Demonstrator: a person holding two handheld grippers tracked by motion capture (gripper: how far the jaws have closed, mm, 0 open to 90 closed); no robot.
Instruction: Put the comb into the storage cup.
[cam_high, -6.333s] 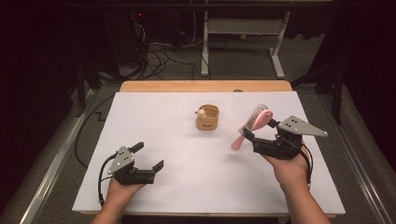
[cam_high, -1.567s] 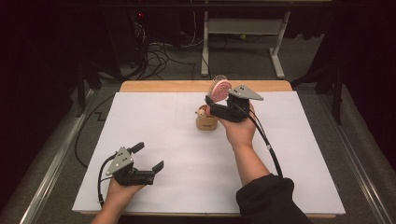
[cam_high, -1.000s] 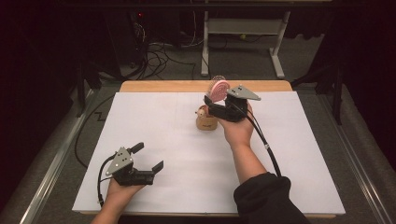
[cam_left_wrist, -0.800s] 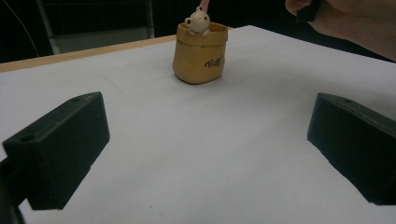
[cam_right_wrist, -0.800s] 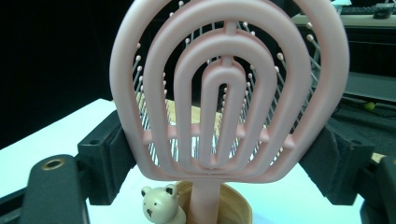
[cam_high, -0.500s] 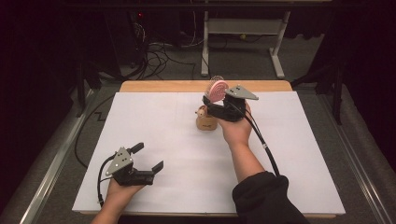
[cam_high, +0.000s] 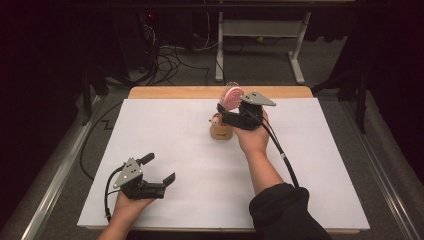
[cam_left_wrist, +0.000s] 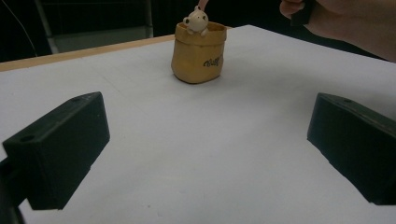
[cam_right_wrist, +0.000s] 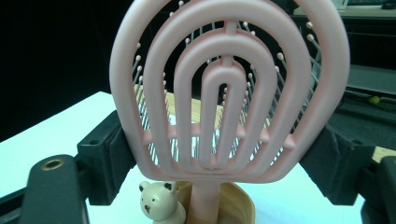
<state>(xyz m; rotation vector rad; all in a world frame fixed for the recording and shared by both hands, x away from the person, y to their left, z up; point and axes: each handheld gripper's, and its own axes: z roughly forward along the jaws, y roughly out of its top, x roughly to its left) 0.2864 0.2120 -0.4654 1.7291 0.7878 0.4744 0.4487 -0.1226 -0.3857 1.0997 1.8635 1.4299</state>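
A pink hairbrush (cam_right_wrist: 229, 93) stands upright with its handle down inside a small tan pot (cam_high: 221, 131) that has a bear figure (cam_right_wrist: 159, 200) on its rim. My right gripper (cam_high: 225, 109) is shut on the brush's head, one jaw against each side of it, just above the pot at the table's far middle. The brush head (cam_high: 233, 93) rises above that gripper. My left gripper (cam_high: 160, 168) rests open on the white table top at the front left, with nothing between its jaws. From the left gripper view the pot (cam_left_wrist: 197, 53) stands well ahead, beyond that open gripper (cam_left_wrist: 205, 154).
The white table top (cam_high: 165, 130) has a wooden strip along its far edge (cam_high: 175, 92). Behind it are dark floor, cables and a metal frame (cam_high: 260, 40). The right forearm and dark sleeve (cam_high: 280, 210) cross the table's front right.
Since the oldest frame my right gripper has carried the brush from the table's right side to the pot. Over the last second nothing has visibly moved.
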